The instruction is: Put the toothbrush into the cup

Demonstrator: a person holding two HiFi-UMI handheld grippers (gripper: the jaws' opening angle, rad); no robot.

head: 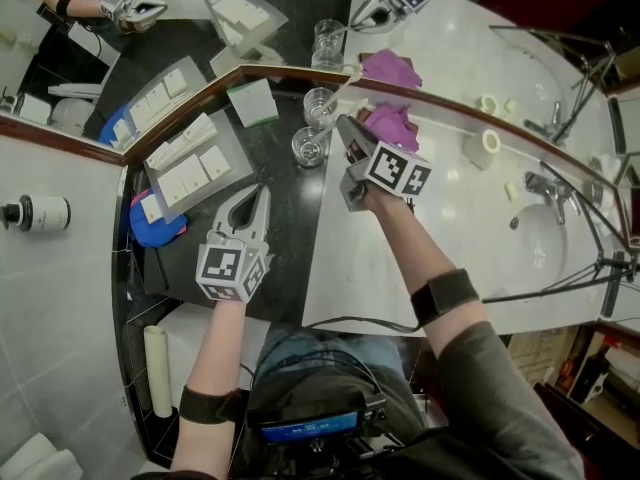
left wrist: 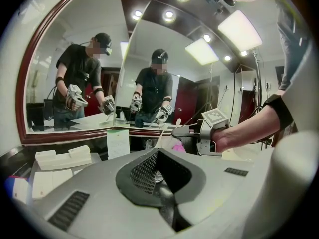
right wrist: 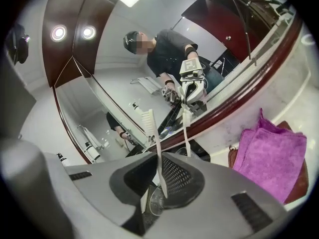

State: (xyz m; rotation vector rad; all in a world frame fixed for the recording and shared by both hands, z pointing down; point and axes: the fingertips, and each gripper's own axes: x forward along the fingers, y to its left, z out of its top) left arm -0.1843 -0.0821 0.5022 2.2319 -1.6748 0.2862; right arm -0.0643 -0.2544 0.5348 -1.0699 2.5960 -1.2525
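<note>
A white toothbrush (right wrist: 155,153) stands upright between the jaws of my right gripper (right wrist: 159,159), which is shut on its handle, bristles at the top. In the head view this gripper (head: 346,128) hovers just right of two clear glass cups (head: 320,106) (head: 310,146) on the dark counter by the mirror. One glass (right wrist: 157,203) shows below the jaws in the right gripper view. My left gripper (head: 250,203) rests lower left of the cups, shut with nothing in it. In the left gripper view its jaws (left wrist: 158,156) point at a glass (left wrist: 151,144).
A purple towel (head: 390,123) lies right of the cups. White trays of packets (head: 190,168), a blue cloth (head: 155,223) and a card (head: 252,103) sit left. A basin (head: 560,253) with a tap (head: 545,183) is far right. The mirror (head: 300,18) stands behind.
</note>
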